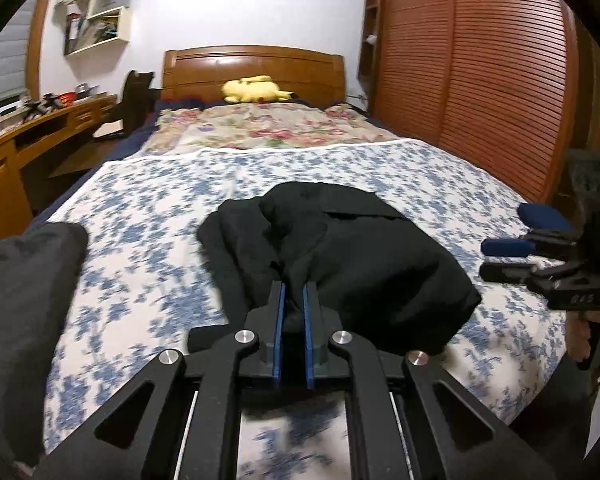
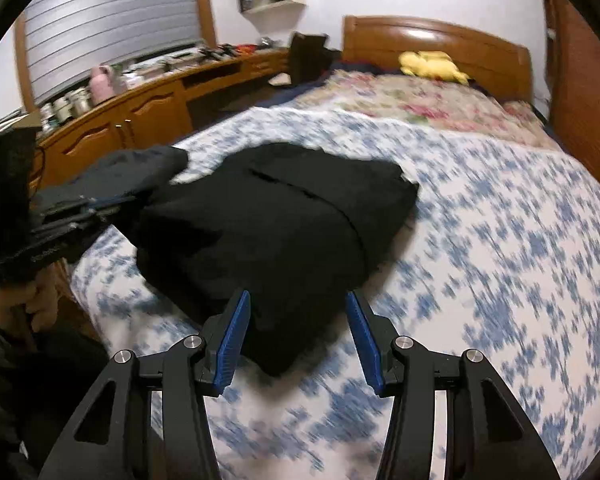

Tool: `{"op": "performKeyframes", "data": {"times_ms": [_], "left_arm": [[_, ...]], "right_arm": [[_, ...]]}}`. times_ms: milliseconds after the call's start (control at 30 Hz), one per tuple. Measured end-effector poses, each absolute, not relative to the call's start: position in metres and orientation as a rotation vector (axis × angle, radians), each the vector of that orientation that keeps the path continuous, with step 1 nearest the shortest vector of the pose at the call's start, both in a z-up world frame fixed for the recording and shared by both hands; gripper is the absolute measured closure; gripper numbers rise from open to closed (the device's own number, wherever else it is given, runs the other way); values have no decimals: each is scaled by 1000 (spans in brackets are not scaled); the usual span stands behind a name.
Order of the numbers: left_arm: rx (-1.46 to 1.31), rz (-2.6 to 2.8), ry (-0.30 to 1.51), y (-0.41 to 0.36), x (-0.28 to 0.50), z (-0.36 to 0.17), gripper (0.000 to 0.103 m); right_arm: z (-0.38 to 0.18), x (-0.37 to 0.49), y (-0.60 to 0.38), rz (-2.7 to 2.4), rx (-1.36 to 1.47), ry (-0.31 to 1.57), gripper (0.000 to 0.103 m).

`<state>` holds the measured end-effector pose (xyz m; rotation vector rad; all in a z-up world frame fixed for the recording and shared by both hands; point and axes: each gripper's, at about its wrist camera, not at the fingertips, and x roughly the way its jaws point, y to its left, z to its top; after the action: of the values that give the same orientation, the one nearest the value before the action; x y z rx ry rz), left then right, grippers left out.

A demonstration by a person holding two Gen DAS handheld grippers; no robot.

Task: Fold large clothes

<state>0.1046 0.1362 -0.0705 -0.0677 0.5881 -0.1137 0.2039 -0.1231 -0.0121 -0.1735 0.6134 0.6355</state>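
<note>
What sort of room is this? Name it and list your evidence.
A home bedroom, almost certainly. A bed with a wooden headboard fills the view, a yellow plush toy lies near the headboard, and a louvered wardrobe stands alongside.

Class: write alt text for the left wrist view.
The left gripper pinches a fold of a black garment bunched on a blue-floral bedspread. The right gripper hovers open at the right edge.

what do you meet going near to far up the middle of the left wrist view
left tool gripping the black garment → blue floral sheet → pink floral blanket → yellow plush toy → wooden headboard
</note>
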Motion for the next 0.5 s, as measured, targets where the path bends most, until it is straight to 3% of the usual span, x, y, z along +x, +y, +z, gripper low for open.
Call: {"op": "performKeyframes", "data": {"times_ms": [200,367,500], "left_arm": [[-60,-59,645,154,101,-89,94],[-40,-72,710,149,100,-110,94],[-28,-72,715,146,98,-112,94]], "right_arm": [[-19,211,-84,708,-215,619,66],[-71,229,-79,659,-276,799,66],[-91,235,-84,657,-274,796,66]]}}
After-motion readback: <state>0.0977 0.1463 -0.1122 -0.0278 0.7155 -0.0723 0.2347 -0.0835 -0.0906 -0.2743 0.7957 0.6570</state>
